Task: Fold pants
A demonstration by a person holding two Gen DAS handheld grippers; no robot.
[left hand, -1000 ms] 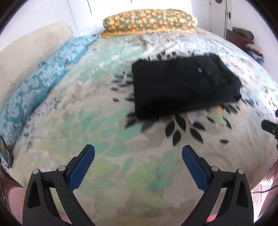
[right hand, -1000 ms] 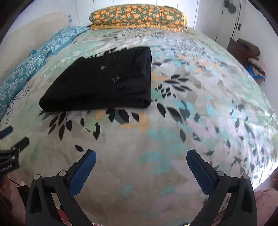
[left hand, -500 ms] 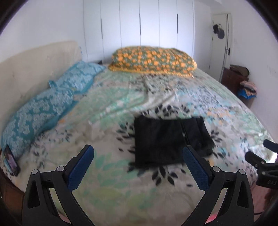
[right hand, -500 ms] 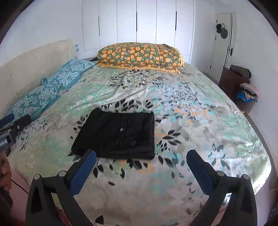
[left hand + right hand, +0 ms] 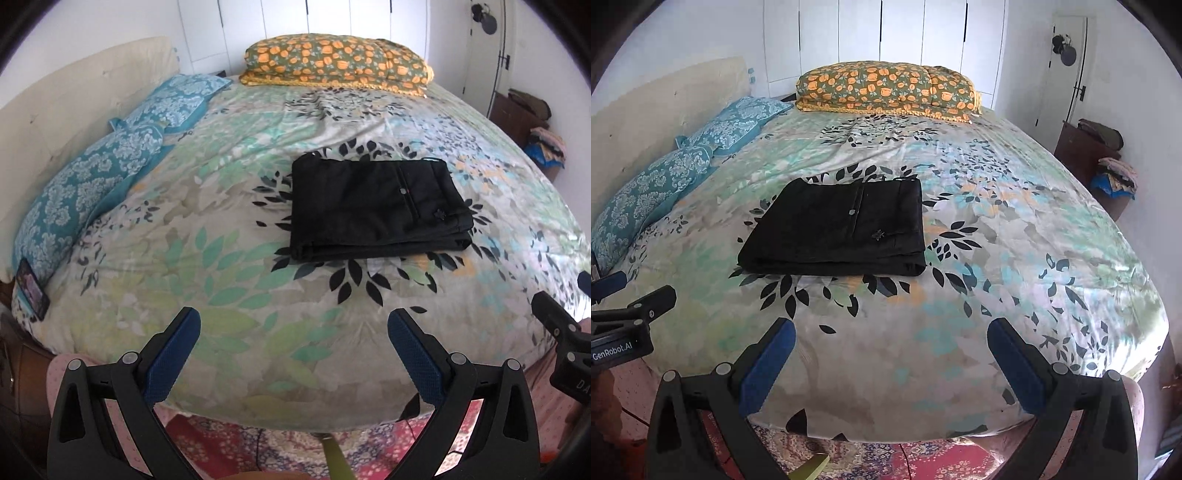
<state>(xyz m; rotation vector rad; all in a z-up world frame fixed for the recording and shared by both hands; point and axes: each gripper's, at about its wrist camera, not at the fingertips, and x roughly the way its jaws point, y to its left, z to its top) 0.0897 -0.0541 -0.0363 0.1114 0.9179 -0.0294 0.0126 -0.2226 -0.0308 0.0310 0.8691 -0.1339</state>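
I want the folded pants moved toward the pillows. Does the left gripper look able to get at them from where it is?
Probably yes. The left gripper is open, holds nothing and hangs over the bed's near edge, facing the pants. Only bare bedspread lies between them, though it would have to move forward.

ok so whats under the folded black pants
The black pants lie flat on the leaf-print bedspread, whose dark leaves show around their edges. Whatever sits directly beneath them is covered.

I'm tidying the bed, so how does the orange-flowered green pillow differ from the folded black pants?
The orange-flowered green pillow is patterned and plump; the folded black pants are plain and flat. The pillow lies at the bed's far edge, the pants nearer the front. Both rest on the leaf-print bedspread.
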